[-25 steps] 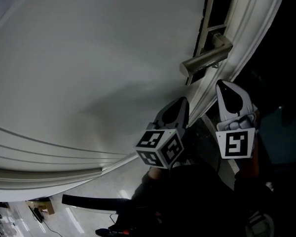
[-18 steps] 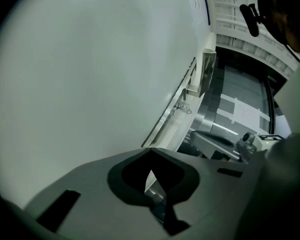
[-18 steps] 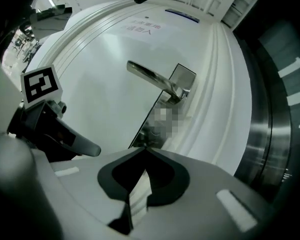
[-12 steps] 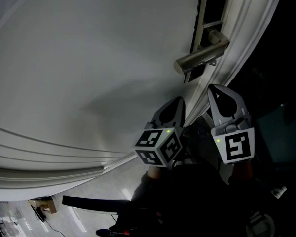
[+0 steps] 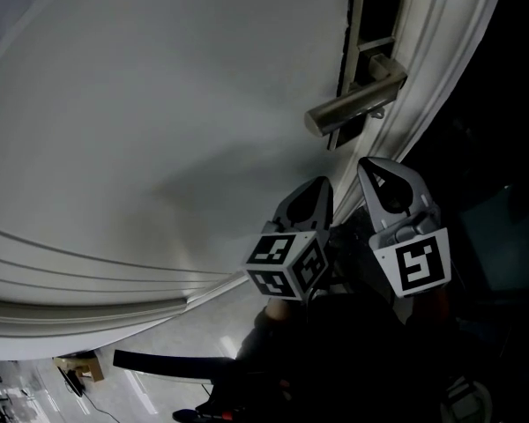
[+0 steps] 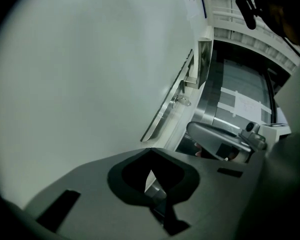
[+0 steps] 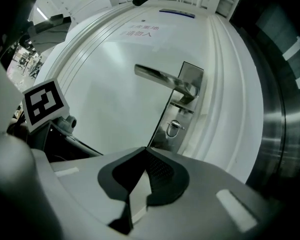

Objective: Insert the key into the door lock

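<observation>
The white door [image 5: 159, 104] fills the head view. Its steel lever handle [image 5: 353, 104] sticks out near the door's edge, above both grippers. The right gripper view shows the handle [image 7: 162, 78], the steel lock plate [image 7: 182, 106] and the oval keyhole [image 7: 174, 128] just beyond the jaw tips. My right gripper [image 5: 383, 183] [image 7: 142, 181] points up at the plate, jaws together, with only a pale sliver between them. My left gripper [image 5: 307, 203] [image 6: 151, 181] sits beside it, lower left, also shut. A small grey piece shows between its jaws. No key is plainly visible.
The moulded door frame [image 5: 441, 77] runs up the right side, with darkness beyond it. In the left gripper view, the door's edge and lock plate [image 6: 165, 111] recede upward, and the right gripper [image 6: 225, 139] sits close by. Floor with a black cable [image 5: 70, 382] lies below.
My right gripper has moved left and slightly up, closer to the left gripper and the lock plate. The left gripper has barely moved.
</observation>
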`<state>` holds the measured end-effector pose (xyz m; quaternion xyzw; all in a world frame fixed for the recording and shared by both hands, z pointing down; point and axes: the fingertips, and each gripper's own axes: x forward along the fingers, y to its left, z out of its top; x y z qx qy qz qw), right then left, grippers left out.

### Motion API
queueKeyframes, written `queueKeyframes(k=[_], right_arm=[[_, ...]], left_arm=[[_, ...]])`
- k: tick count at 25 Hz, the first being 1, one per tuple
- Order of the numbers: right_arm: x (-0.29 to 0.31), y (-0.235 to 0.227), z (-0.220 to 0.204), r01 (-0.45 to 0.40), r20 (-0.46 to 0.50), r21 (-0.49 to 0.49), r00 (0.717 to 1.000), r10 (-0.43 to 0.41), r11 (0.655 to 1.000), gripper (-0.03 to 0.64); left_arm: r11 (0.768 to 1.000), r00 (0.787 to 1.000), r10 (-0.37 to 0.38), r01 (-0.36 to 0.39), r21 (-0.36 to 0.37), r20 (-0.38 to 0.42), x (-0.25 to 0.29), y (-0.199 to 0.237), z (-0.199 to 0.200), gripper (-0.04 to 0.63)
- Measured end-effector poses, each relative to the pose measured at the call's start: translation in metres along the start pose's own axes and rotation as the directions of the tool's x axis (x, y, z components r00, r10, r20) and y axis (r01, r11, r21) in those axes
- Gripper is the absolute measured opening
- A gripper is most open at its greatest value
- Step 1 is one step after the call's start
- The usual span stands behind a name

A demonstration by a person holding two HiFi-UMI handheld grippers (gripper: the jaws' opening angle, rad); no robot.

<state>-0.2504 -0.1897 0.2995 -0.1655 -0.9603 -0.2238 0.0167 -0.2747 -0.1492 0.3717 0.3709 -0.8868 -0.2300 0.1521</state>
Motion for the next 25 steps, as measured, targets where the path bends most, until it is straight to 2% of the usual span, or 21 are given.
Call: queueKeyframes(k=[25], right_arm=[[0.0070, 0.0046, -0.0072, -0.015, -0.017, -0.011, 1.000, 0.014, 1.000, 0.000]], left_arm=[[1.000, 1.000, 0.006, -0.006, 0.023, -0.009, 0.0005, -0.0017, 0.0012, 0.000]])
